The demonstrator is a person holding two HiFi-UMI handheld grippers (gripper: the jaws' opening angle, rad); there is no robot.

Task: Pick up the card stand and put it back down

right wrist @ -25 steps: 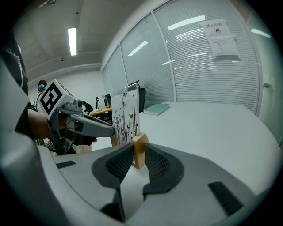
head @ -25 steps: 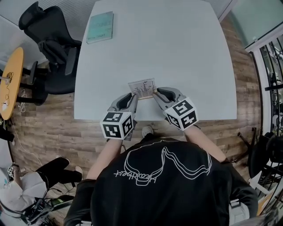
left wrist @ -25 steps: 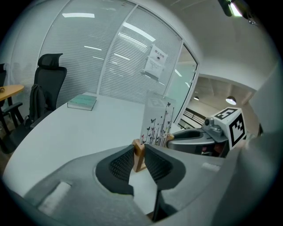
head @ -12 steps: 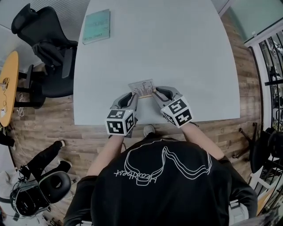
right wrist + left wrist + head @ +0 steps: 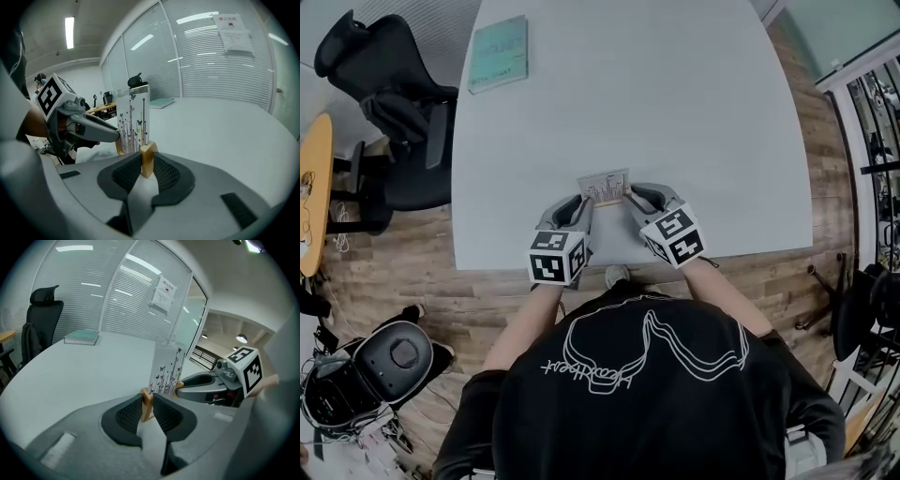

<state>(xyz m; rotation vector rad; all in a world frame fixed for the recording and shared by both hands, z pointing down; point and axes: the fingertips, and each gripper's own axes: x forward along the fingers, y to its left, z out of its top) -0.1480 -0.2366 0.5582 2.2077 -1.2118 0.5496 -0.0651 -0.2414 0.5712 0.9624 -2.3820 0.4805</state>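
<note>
The card stand [image 5: 604, 187] is a clear upright card printed with black plants and butterflies, set in a wooden base, near the white table's [image 5: 675, 112] front edge. My left gripper [image 5: 584, 200] is shut on the left end of that wooden base [image 5: 147, 405]. My right gripper [image 5: 628, 195] is shut on the right end [image 5: 148, 159]. In the left gripper view the card [image 5: 166, 370] rises just past the jaws, with the right gripper [image 5: 211, 386] beyond it. The right gripper view shows the card [image 5: 133, 123] and the left gripper [image 5: 84, 129]. Whether the base touches the table is unclear.
A teal book [image 5: 499, 53] lies at the table's far left corner. A black office chair [image 5: 389, 103] stands left of the table, beside a round yellow table [image 5: 307, 187]. The table's front edge [image 5: 487, 264] runs just under the grippers. Glass walls with blinds surround the room.
Both grippers and the card stand have held almost the same place. The head view has shifted a little, and a person and black equipment at the lower left have moved.
</note>
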